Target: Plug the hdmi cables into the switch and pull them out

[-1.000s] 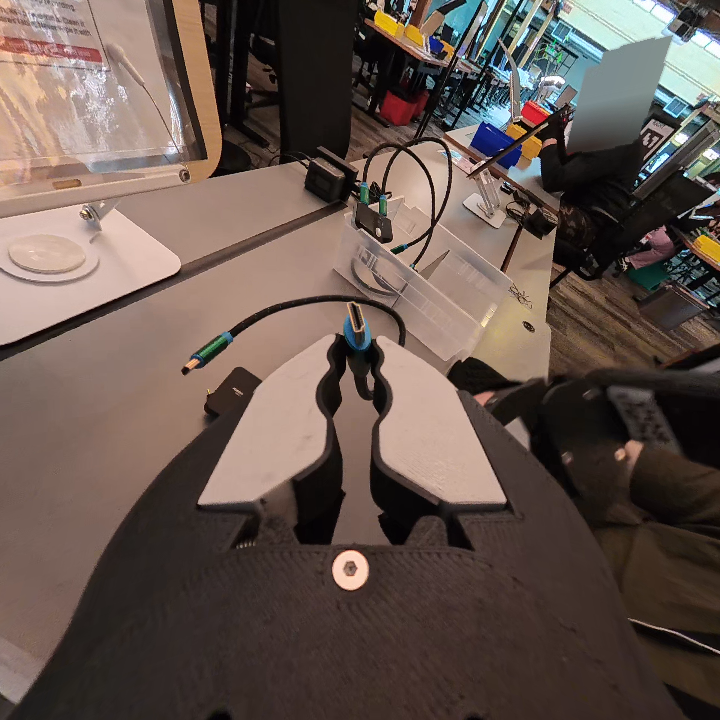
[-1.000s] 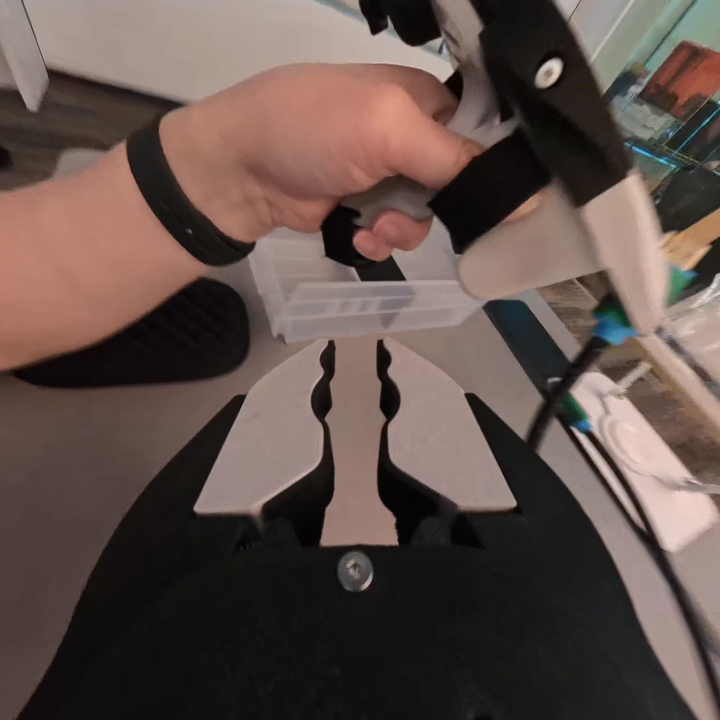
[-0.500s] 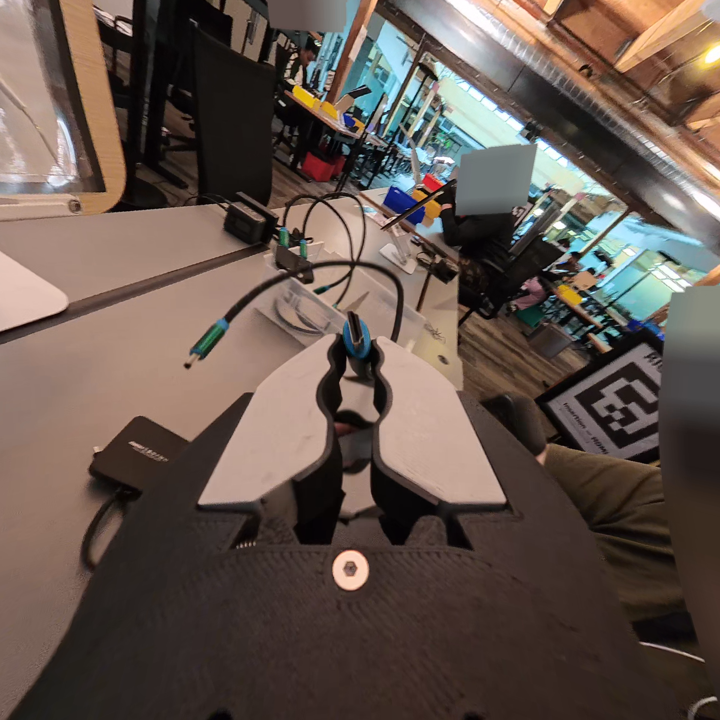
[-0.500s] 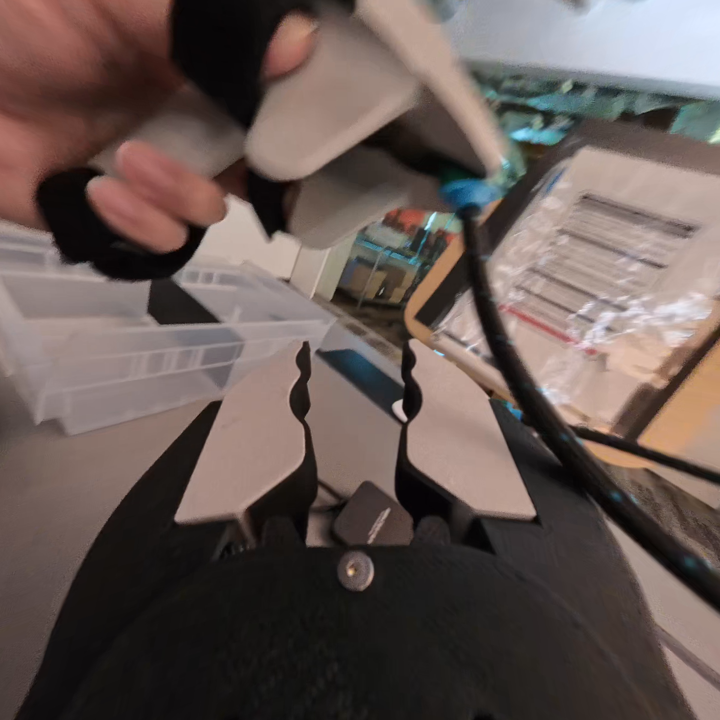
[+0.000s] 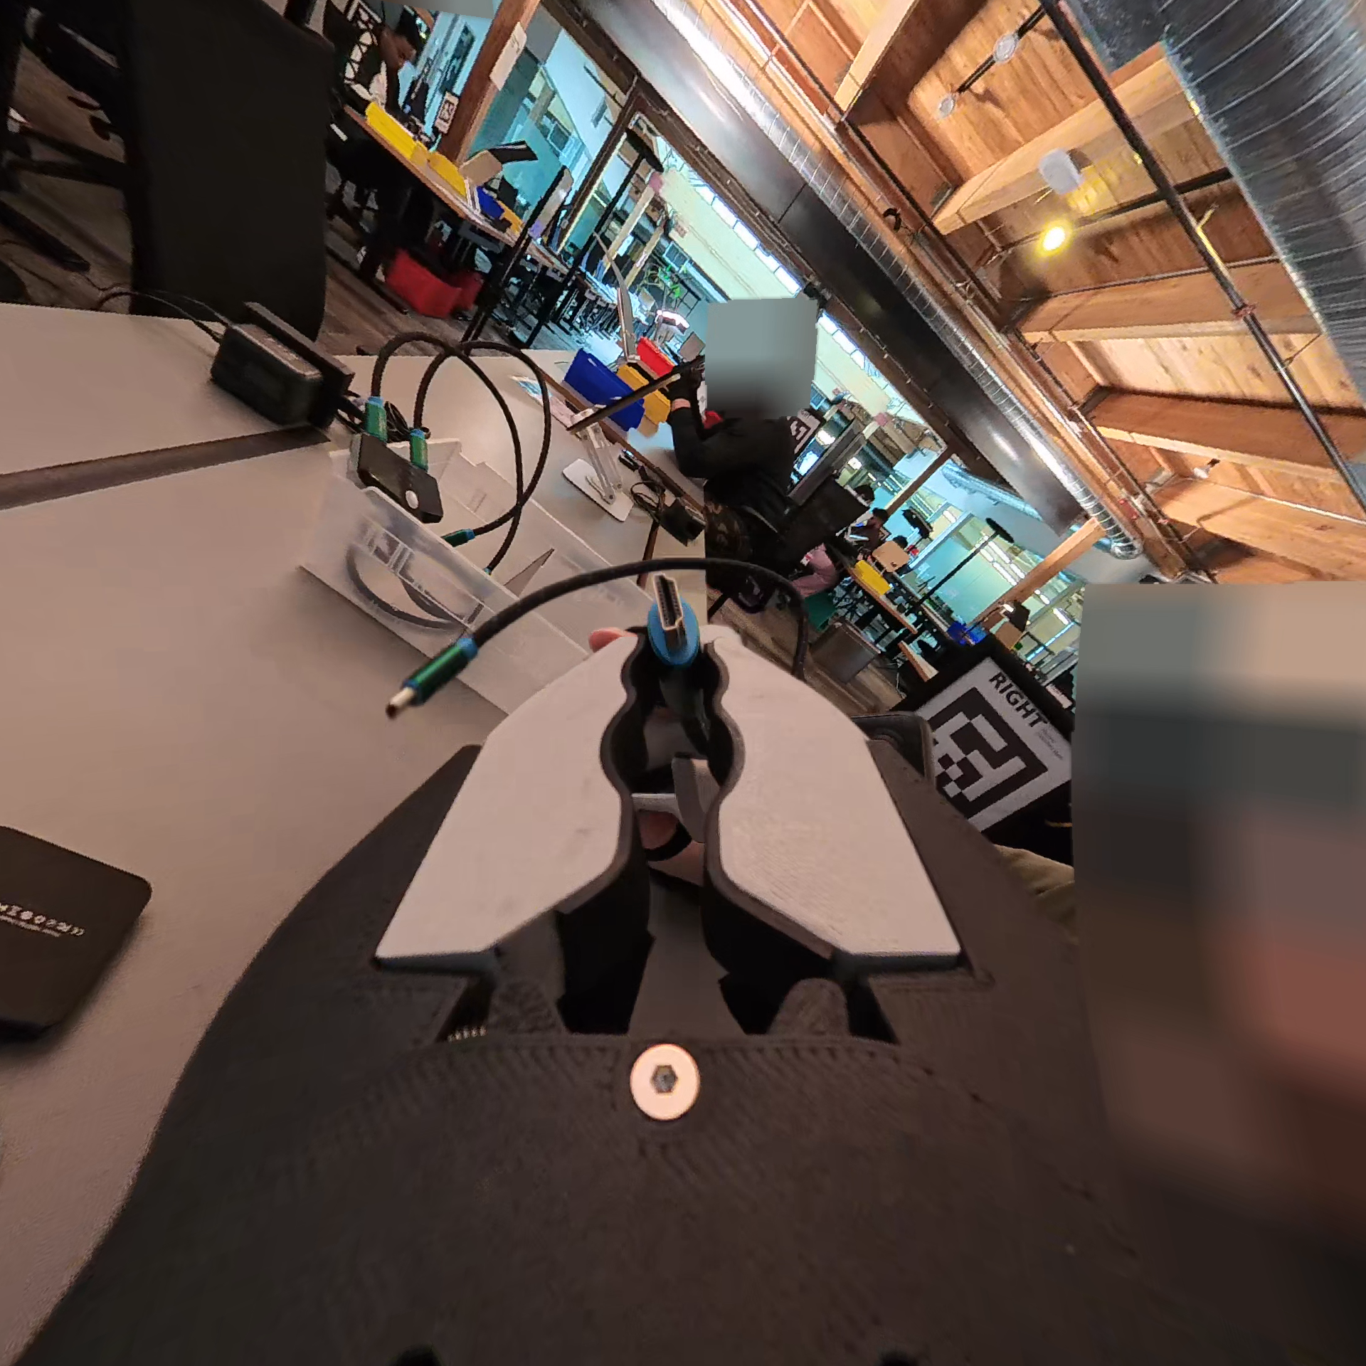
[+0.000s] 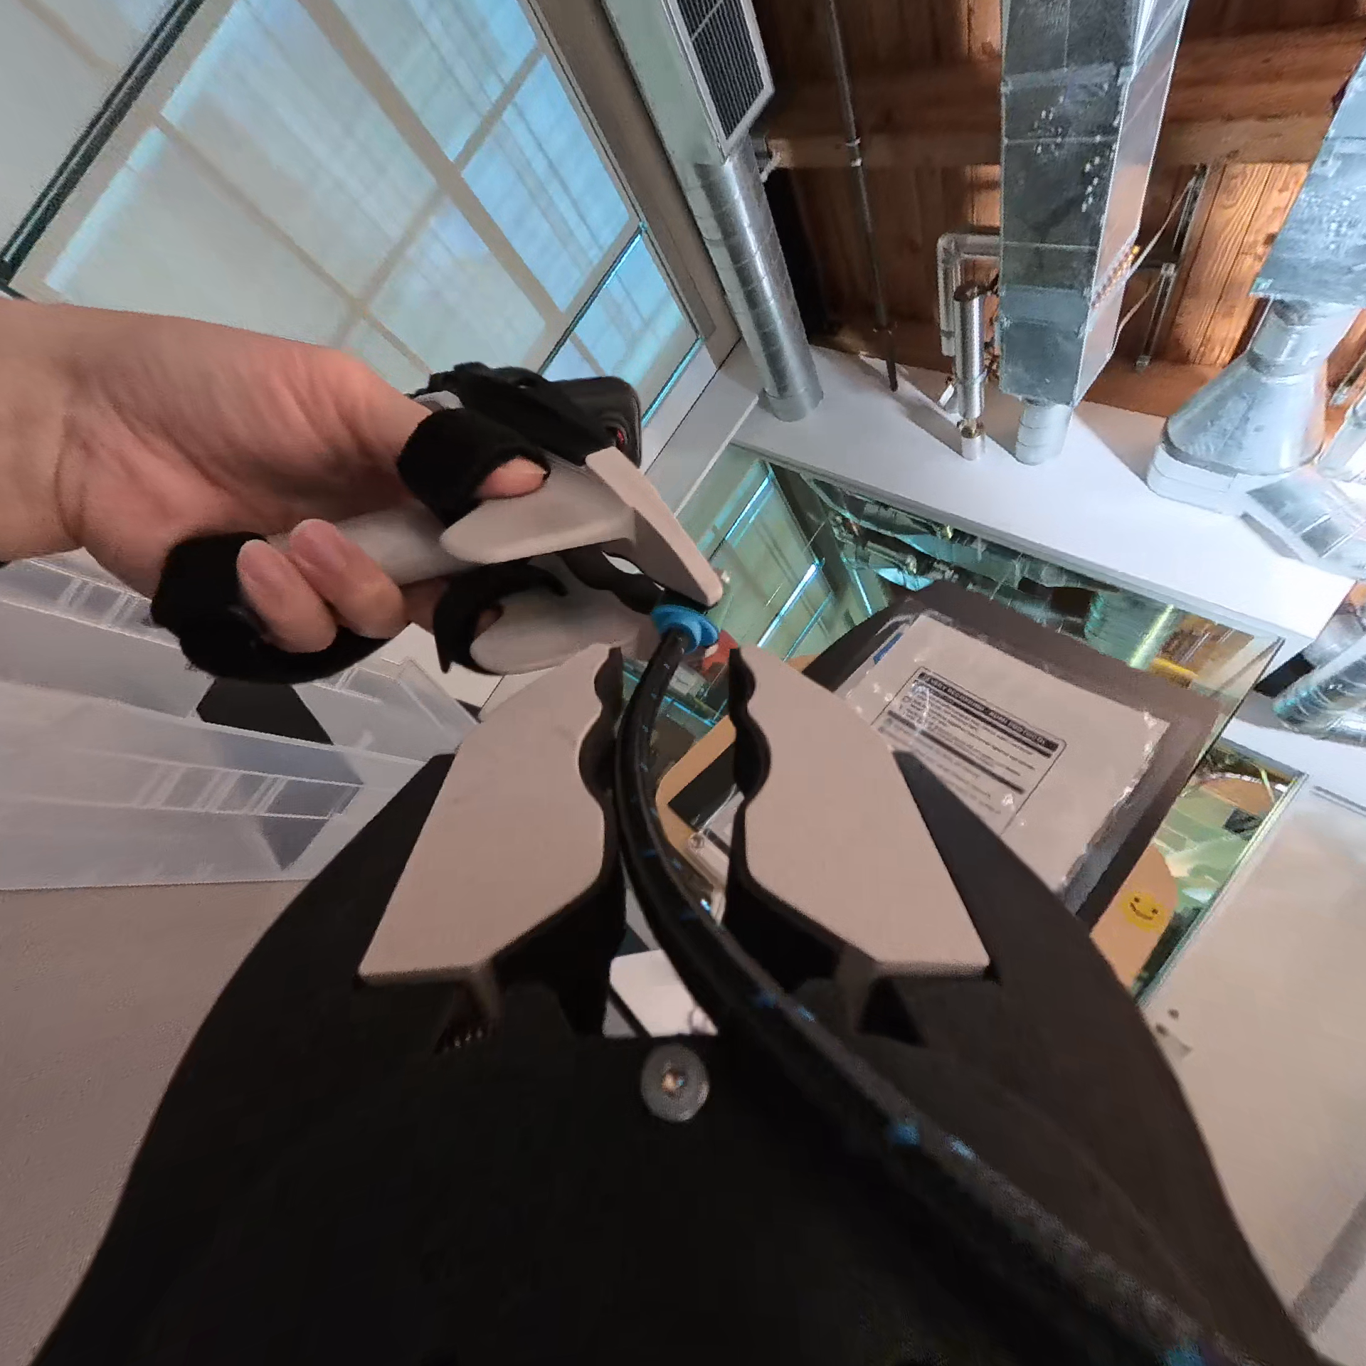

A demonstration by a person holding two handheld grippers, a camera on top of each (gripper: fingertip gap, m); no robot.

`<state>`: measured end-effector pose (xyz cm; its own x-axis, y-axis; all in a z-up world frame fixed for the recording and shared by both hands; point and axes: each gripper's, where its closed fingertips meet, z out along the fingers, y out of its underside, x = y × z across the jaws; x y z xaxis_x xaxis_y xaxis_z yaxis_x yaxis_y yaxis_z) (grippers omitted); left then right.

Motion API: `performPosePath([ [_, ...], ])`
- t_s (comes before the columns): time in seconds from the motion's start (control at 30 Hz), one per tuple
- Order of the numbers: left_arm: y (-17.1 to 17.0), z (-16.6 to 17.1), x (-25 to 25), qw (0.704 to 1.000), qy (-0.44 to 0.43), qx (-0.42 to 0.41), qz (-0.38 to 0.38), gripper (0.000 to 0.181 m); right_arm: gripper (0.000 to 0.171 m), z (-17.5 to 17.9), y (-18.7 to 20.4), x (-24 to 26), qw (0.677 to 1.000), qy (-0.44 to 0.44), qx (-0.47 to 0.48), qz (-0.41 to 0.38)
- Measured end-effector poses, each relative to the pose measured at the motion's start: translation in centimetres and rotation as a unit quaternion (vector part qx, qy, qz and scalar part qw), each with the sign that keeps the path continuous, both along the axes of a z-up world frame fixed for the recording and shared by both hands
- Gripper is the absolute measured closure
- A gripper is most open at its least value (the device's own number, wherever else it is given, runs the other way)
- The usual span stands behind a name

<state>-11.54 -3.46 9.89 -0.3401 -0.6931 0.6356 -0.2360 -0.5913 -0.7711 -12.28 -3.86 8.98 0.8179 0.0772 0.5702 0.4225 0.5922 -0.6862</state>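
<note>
My left gripper [image 5: 671, 650] is shut on the blue HDMI plug [image 5: 669, 624] of a black braided cable [image 5: 591, 580], held in the air above the grey table [image 5: 148, 665]. The cable arcs over to a green plug [image 5: 436, 674] that hangs free. The small black switch [image 5: 399, 480] sits on a clear bin [image 5: 414, 584] farther off, with two green plugs in it. My right gripper [image 6: 669, 669] is open just below the left gripper [image 6: 650, 547]. The cable [image 6: 636, 754] runs down between its fingers, under the blue plug [image 6: 684, 617].
A flat black box [image 5: 52, 931] lies on the table at the near left. A black power adapter [image 5: 273, 369] sits behind the switch. The clear bin also shows in the right wrist view [image 6: 148, 776]. A framed sheet [image 6: 998, 761] stands behind. A person sits at a far desk.
Both grippers have risen and tilted upward. The left still holds the blue plug. The right gripper has come up under the left, and the cable now passes between its fingers.
</note>
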Motion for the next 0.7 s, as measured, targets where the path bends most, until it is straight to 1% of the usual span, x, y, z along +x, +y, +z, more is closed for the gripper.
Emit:
performPosePath([
  [0.17,-0.27,0.02,0.31,1.000,-0.003,0.001,0.004,0.168,0.156,0.01,-0.19,-0.23,1.000,0.019,-0.020,0.010],
  [0.4,-0.13,0.10,0.42,1.000,-0.008,0.002,0.014,0.169,0.157,0.09,0.21,0.37,0.998,0.045,-0.045,-0.001],
  [0.63,-0.32,-0.13,0.66,1.000,-0.005,0.003,0.014,0.169,0.157,0.02,0.01,0.50,0.999,0.033,-0.030,-0.008],
  [0.7,-0.55,0.01,0.71,1.000,-0.011,-0.004,0.008,0.168,0.161,0.14,-0.22,0.53,0.999,0.034,-0.024,-0.007],
])
